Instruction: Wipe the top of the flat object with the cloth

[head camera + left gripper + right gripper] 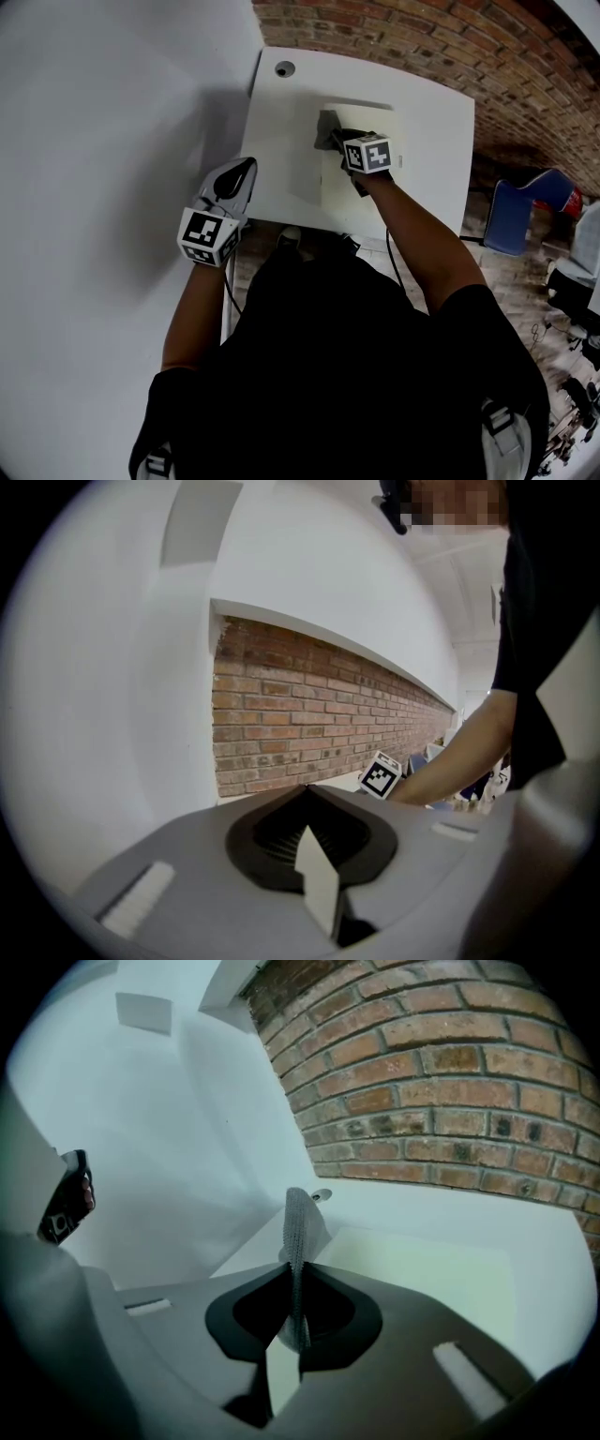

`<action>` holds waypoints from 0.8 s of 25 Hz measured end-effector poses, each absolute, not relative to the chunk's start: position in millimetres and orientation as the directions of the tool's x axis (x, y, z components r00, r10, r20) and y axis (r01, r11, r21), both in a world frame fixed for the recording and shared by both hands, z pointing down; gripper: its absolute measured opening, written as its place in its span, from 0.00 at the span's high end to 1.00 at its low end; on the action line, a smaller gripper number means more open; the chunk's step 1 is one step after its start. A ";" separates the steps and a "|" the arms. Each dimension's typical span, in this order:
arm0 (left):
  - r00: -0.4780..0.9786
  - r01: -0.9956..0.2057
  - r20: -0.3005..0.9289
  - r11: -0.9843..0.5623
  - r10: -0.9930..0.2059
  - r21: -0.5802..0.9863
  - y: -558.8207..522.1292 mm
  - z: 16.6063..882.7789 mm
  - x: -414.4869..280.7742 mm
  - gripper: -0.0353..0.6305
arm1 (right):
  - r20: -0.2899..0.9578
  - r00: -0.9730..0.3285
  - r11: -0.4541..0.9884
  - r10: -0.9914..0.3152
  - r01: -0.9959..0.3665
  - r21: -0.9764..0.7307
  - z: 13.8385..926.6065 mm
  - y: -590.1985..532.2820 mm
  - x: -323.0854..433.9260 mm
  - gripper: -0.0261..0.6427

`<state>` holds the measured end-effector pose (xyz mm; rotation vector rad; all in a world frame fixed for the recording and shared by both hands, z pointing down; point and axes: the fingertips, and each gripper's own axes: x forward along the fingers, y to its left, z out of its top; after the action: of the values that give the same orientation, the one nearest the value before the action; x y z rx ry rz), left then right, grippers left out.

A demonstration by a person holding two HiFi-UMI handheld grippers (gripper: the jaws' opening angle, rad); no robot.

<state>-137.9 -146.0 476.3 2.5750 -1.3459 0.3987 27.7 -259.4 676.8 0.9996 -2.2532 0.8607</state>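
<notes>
Judged to be at the wiping step itself, probably near its start. Cannot tell from the surface how much is already cleaned: no stain or streak to see on the flat object (336, 199), only an even pale sheet lying on the white table (431, 112), in the centre of the head view. Left to do, most likely: dragging the cloth (327, 126) over the whole top, down toward the lower edge of the frame.

Right gripper (336, 139) clenched on the cloth, with the grey fabric pinched between the jaws and standing up as a thin fold in the right gripper view. Placed at the upper left corner of the flat object in the head view, with the cloth at or just over that corner. Hard to say whether pressed flat on the surface or only touching it. In the right gripper view, most of the pale top spread out to the right of the jaws, toward the brick wall (450, 1101).

Left gripper (244, 173) closed on nothing, jaws together, at the left edge of the table, lower left of the flat object and apart from it.
</notes>
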 end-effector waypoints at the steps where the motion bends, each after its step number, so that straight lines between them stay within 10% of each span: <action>1: 0.544 -0.827 0.333 -0.559 -0.770 0.058 -145.4 476.6 -140.0 0.95 | 0.679 -0.588 0.522 -0.440 -0.782 -0.339 680.5 -258.2 25.5 0.94; 20: 0.541 -0.826 0.346 -0.561 -0.767 0.049 -141.8 476.4 -145.9 0.95 | 0.783 -0.493 0.469 -0.379 -0.832 -0.297 733.1 -246.0 60.8 0.94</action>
<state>-145.9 -141.8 476.4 2.5708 -1.3477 0.4249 60.8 -246.0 733.1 1.0013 -2.0743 0.9052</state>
